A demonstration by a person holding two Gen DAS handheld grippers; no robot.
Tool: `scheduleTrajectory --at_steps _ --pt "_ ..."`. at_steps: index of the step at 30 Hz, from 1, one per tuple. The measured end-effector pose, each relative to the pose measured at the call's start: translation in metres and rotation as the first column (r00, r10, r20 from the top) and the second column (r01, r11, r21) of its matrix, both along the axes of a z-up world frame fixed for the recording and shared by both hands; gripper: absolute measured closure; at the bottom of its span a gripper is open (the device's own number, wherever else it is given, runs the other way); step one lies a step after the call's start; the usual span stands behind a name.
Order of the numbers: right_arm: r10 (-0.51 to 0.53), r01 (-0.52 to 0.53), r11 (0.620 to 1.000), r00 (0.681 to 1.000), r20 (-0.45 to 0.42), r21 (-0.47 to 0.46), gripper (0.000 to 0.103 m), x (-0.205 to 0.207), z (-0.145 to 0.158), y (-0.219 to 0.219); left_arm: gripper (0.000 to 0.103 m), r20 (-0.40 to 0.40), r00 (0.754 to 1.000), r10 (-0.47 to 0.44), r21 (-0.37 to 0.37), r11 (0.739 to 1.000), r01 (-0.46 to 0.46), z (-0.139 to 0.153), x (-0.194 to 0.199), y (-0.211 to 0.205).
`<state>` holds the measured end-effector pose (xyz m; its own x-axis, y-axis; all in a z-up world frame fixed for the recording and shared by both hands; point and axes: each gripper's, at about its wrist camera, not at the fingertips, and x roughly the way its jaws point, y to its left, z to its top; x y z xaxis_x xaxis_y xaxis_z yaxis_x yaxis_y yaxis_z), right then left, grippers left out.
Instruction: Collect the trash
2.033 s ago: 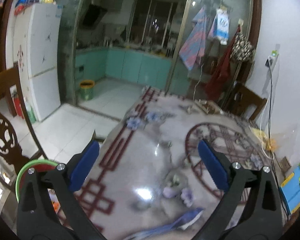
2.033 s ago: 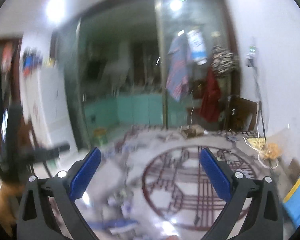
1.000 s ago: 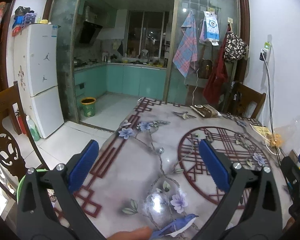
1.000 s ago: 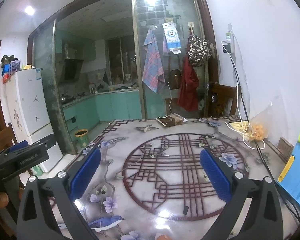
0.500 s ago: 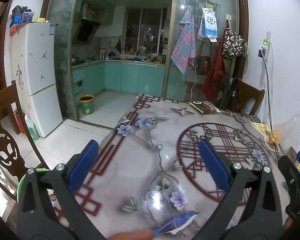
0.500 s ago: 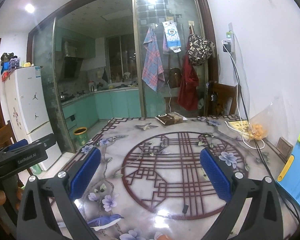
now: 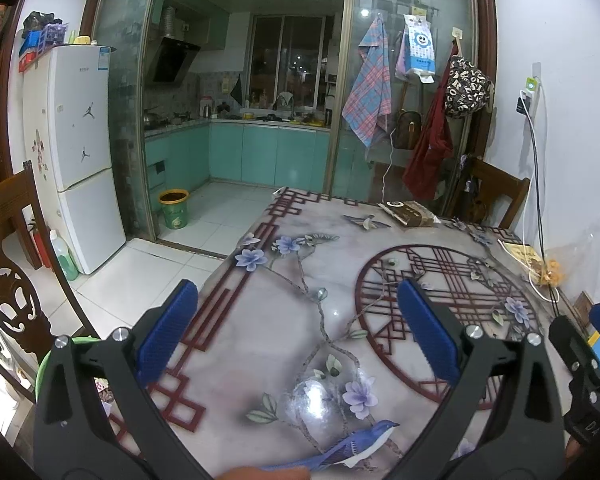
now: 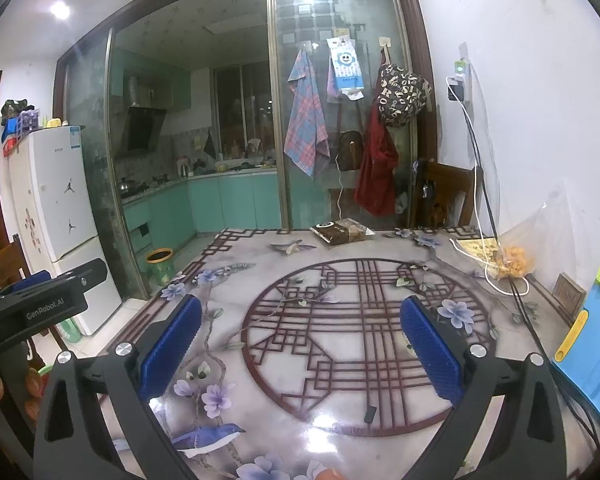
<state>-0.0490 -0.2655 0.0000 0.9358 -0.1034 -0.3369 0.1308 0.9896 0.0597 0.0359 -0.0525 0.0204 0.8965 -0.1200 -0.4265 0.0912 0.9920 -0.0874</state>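
My left gripper (image 7: pixel 298 332) hovers open over the near left part of the patterned table (image 7: pixel 284 344), holding nothing. My right gripper (image 8: pixel 300 344) is also open and empty, above the red circular pattern. A brown snack packet (image 8: pixel 342 232) lies at the table's far edge, well beyond both grippers; the left wrist view shows the packet (image 7: pixel 408 213) too. A small dark scrap (image 8: pixel 370 414) rests on the table just in front of the right gripper. A clear plastic bag with orange contents (image 8: pixel 510 260) sits by the wall on the right.
A green bin rim (image 7: pixel 44 364) shows below the table's left edge beside a carved wooden chair (image 7: pixel 8 280). A yellow-rimmed bin (image 7: pixel 174 208) stands on the kitchen floor. White cables (image 8: pixel 496 280) and a blue and green toy (image 8: pixel 592 344) lie along the right wall. Another chair (image 8: pixel 444 196) stands at the far end.
Both views were blurred by motion two seconds ago and are now steady. The right gripper has come into the left view's right edge. Both grippers stayed open.
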Motion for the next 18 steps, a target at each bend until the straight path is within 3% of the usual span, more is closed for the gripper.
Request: scheduleTrajectory --at_steps 18 --pt "0.004 -0.004 1.0 1.0 -0.021 -0.004 0.007 0.0042 -0.0074 -0.0035 0.005 -0.003 1.0 -0.006 0.005 1.0 0.006 -0.0014 -0.0015 0.0024"
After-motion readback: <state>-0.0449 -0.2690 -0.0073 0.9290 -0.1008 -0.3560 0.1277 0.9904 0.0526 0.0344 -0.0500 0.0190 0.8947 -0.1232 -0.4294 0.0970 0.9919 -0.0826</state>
